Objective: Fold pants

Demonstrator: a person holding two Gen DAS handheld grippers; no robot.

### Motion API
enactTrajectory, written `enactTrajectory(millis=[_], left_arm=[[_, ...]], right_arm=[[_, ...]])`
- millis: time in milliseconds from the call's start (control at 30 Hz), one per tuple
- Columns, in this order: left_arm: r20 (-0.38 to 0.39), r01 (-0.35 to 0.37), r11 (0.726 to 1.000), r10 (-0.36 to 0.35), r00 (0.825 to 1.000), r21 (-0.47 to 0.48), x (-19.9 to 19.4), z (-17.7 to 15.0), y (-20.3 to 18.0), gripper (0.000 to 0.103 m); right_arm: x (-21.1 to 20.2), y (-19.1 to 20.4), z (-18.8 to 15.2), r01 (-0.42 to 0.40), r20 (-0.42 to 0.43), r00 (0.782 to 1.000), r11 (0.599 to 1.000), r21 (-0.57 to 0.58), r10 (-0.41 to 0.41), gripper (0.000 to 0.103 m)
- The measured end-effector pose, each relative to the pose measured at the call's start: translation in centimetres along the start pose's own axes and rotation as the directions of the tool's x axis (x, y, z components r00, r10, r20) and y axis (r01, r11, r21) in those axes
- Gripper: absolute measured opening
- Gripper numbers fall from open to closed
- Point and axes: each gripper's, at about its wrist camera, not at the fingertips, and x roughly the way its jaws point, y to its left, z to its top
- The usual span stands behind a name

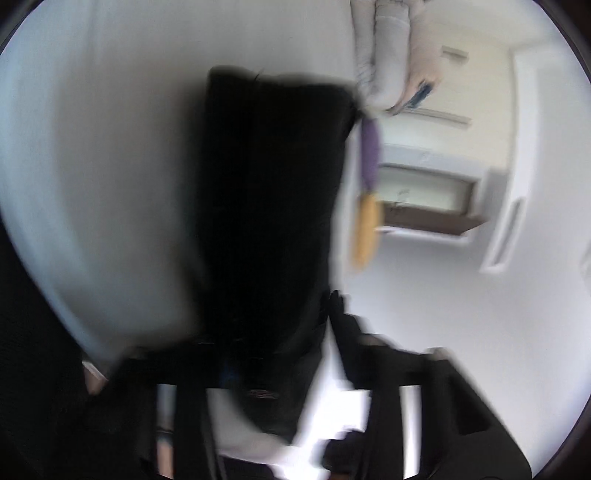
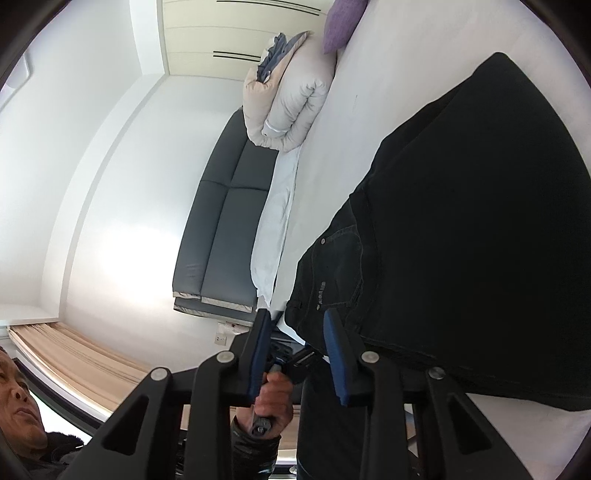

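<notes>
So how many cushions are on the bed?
2 that I can see, side by side at the bed's edge past the pants: a purple cushion and a yellow cushion. The pants may hide more.

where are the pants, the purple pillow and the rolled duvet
pants (image 2: pixel 461 229), right wrist view, mid fabric
purple pillow (image 2: pixel 341 26), right wrist view, its face
rolled duvet (image 2: pixel 295 103), right wrist view, outer roll
</notes>
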Motion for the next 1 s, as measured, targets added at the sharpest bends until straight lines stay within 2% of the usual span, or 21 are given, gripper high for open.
enactTrajectory(millis=[67, 267, 367, 467, 533, 633, 667, 733, 800, 833, 867, 900, 933, 967, 1000], left_arm=[[0.005, 0.024, 0.999, -0.023, 1.000, -0.030, 0.2, 0.3, 0.7, 0.014], [0.021, 0.004, 0.999, -0.004, 1.000, 0.033, 0.7, 0.4, -0.3, 0.008], [0.041, -0.023, 0.996, 0.019, 0.999, 0.086, 0.4, 0.2, -1.2, 0.007], [0.073, -0.070, 0.979, 0.057, 0.996, 0.190, 0.3, 0.2, -3.4, 0.006], [0.091, -0.099, 0.961, 0.078, 0.993, 0.258, 0.2, -0.1, -5.0, 0.006], [0.121, -0.150, 0.915, 0.113, 0.986, 0.374, 0.8, -1.0, -8.3, 0.005], [0.126, -0.160, 0.900, 0.119, 0.985, 0.405, 1.0, -1.3, -9.2, 0.005], [0.143, -0.199, 0.846, 0.146, 0.979, 0.495, 1.7, -2.4, -11.7, 0.005], [0.183, -0.270, 0.731, 0.199, 0.963, 0.626, 3.3, -4.3, -14.8, 0.005], [0.250, -0.350, 0.553, 0.249, 0.936, 0.756, 5.1, -7.0, -17.4, 0.005], [0.300, -0.390, 0.395, 0.270, 0.915, 0.832, 6.6, -9.4, -18.8, 0.005], [0.342, -0.410, 0.224, 0.286, 0.895, 0.884, 8.4, -12.2, -19.8, 0.005], [0.382, -0.404, 0.007, 0.308, 0.871, 0.915, 10.7, -15.5, -20.0, 0.005], [0.425, -0.375, -0.209, 0.311, 0.850, 0.903, 12.9, -18.9, -19.4, 0.005], [0.449, -0.346, -0.336, 0.306, 0.840, 0.876, 14.0, -21.1, -18.6, 0.005]], right_arm=[[0.1, -0.1, 0.0, 0.012, -0.005, 1.000, 1.000, 0.001, -0.012, 0.031], [0.5, -0.3, 0.4, 0.046, -0.007, 0.999, 0.999, 0.001, -0.046, 0.026], [0.9, -0.6, 0.7, 0.140, -0.034, 0.990, 0.990, -0.013, -0.140, 0.020], [1.0, -0.7, 1.3, 0.177, -0.044, 0.983, 0.984, -0.023, -0.178, 0.020], [0.9, -0.8, 1.9, 0.194, -0.039, 0.980, 0.981, -0.024, -0.194, 0.020], [0.1, -1.1, 3.0, 0.207, -0.013, 0.978, 0.978, -0.020, -0.207, 0.030], [-0.2, -1.1, 3.6, 0.212, -0.001, 0.977, 0.977, -0.022, -0.213, 0.030], [-0.5, -1.2, 4.4, 0.221, 0.009, 0.975, 0.975, -0.026, -0.221, 0.030], [-1.0, -1.5, 5.2, 0.220, 0.022, 0.975, 0.975, -0.028, -0.219, 0.030], [-1.2, -1.6, 5.5, 0.220, 0.029, 0.975, 0.975, -0.026, -0.219, 0.030], [-1.4, -2.0, 5.9, 0.219, 0.038, 0.975, 0.976, -0.018, -0.218, 0.030], [-1.5, -2.2, 6.0, 0.215, 0.042, 0.976, 0.977, -0.010, -0.214, 0.030], [-1.6, -2.5, 6.2, 0.211, 0.045, 0.976, 0.977, -0.001, -0.211, 0.030], [-1.7, -2.9, 6.3, 0.213, 0.048, 0.976, 0.977, 0.007, -0.213, 0.030], [-1.8, -3.1, 6.3, 0.214, 0.048, 0.976, 0.977, 0.010, -0.214, 0.030]])
